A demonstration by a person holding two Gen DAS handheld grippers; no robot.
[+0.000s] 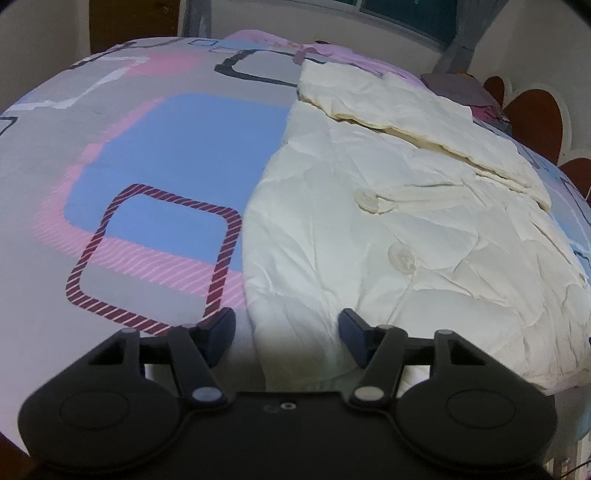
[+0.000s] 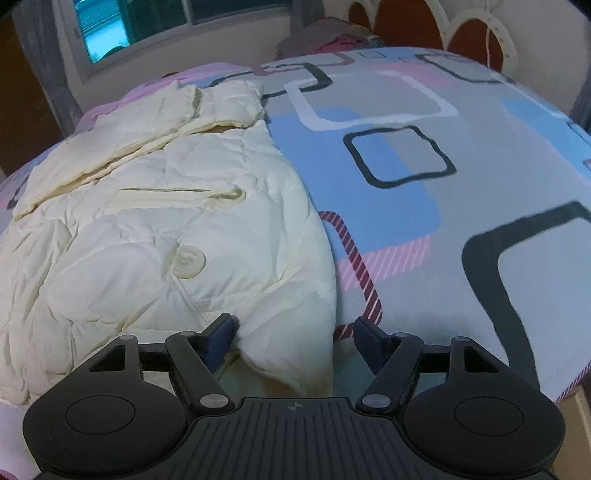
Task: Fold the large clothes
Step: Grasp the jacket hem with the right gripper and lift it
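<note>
A cream quilted jacket (image 1: pixel 406 236) with large buttons lies flat on the bed, one sleeve folded across its upper part. In the left wrist view its near left hem runs between the jaws of my left gripper (image 1: pixel 286 332), which stand wide apart with no pad pressing the cloth. In the right wrist view the jacket (image 2: pixel 166 229) fills the left half. Its near right corner sits between the jaws of my right gripper (image 2: pixel 293 338). The left pad (image 2: pixel 219 341) touches the fabric and the right pad stays clear of it.
The bed wears a grey cover (image 1: pixel 155 155) with blue, pink and dark square patterns (image 2: pixel 406 155). A red and white scalloped headboard (image 2: pixel 476 40) stands at one end, with a heap of clothes (image 2: pixel 325 38) near it. A window (image 2: pixel 147 26) is on the far wall.
</note>
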